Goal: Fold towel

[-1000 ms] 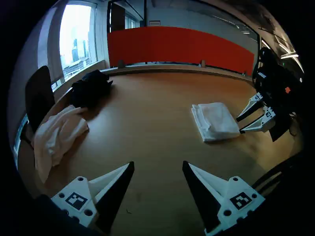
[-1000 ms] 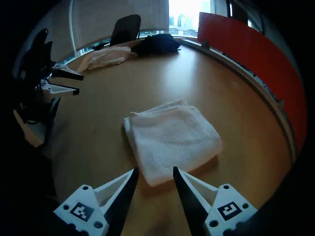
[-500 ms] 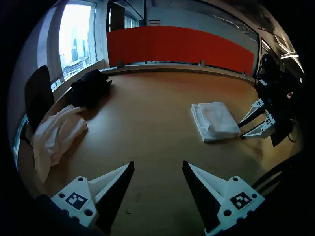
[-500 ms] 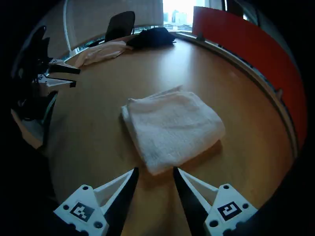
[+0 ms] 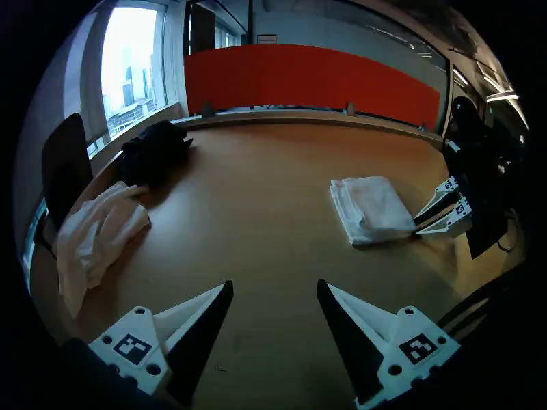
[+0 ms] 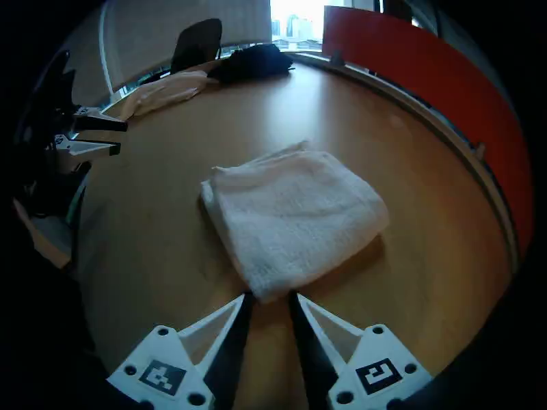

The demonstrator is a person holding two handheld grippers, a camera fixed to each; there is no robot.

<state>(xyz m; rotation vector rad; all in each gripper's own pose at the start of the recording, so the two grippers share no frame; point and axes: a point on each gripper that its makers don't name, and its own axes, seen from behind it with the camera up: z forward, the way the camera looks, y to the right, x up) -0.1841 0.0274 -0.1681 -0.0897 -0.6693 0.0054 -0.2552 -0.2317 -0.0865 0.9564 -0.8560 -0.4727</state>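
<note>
A folded white towel (image 6: 294, 212) lies on the round wooden table (image 6: 403, 171); the left gripper view shows the towel (image 5: 369, 205) at the right. My right gripper (image 6: 270, 297) has its fingers drawn in on the towel's near corner, one tip on each side. From the left gripper view, the right gripper (image 5: 415, 227) touches the towel's right edge. My left gripper (image 5: 273, 283) hovers open over bare wood with nothing between its fingers, far from the towel. The left gripper (image 6: 123, 136) also appears at the table's left edge.
A crumpled white cloth (image 5: 96, 232) and a black garment (image 5: 154, 150) lie at the table's far side by the window. A dark chair (image 5: 61, 171) stands behind them. A red partition (image 5: 308, 75) runs along the table's back edge.
My right gripper has moved forward to the towel's corner and its fingers have drawn together on it. The left gripper has stayed open in place.
</note>
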